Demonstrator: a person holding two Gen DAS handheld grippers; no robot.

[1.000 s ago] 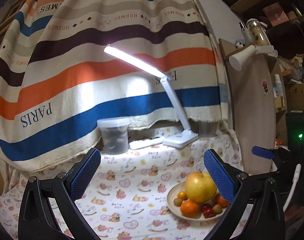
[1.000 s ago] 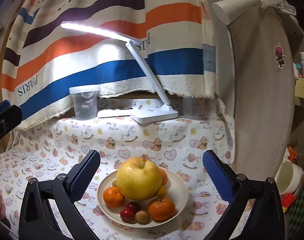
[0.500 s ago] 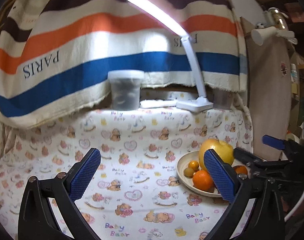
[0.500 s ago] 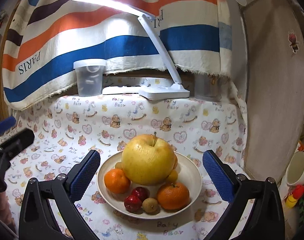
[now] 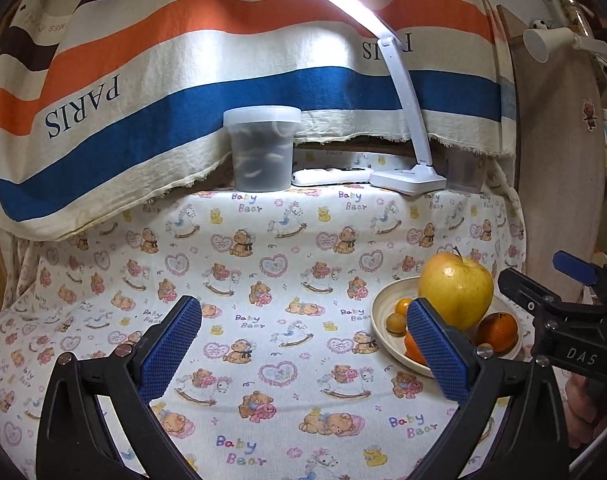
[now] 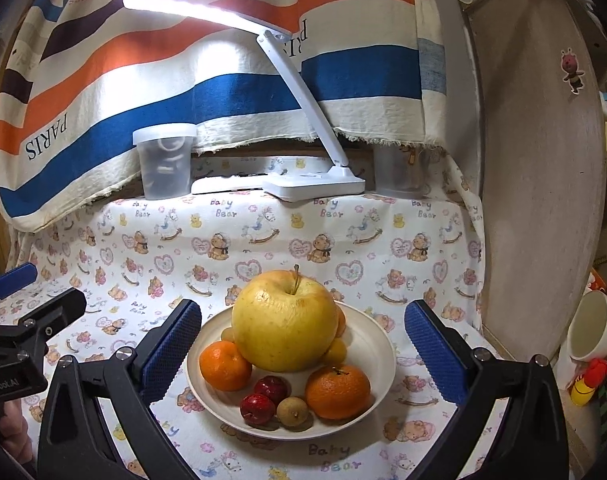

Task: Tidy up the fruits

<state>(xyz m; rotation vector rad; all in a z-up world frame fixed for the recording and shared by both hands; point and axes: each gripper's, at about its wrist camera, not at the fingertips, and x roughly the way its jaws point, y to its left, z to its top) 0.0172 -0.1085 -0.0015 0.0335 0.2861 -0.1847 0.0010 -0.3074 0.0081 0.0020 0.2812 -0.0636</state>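
A cream plate [image 6: 377, 350] on the bear-print cloth holds a big yellow apple [image 6: 283, 320], two oranges [image 6: 225, 365] [image 6: 337, 391], two small red fruits [image 6: 257, 408], a brown longan [image 6: 292, 411] and small yellow fruits behind. My right gripper [image 6: 302, 354] hangs open above the plate, its blue pads either side of it. In the left wrist view the plate [image 5: 381, 316] and apple [image 5: 455, 294] lie at right. My left gripper [image 5: 303, 354] is open over bare cloth to the plate's left, holding nothing. The right gripper [image 5: 559, 292] shows at that view's right edge.
At the back stand a lidded translucent tub [image 5: 262, 148], a lit white desk lamp [image 5: 407, 178] and a small clear cup [image 6: 397, 172], under a striped hanging cloth. A wooden board [image 6: 543, 184] walls the right side. A white mug [image 6: 593, 330] sits beyond the right table edge.
Both grippers have dropped lower and moved nearer the table; the plate and apple loom larger in both views. Both stay open and nothing on the plate has moved.
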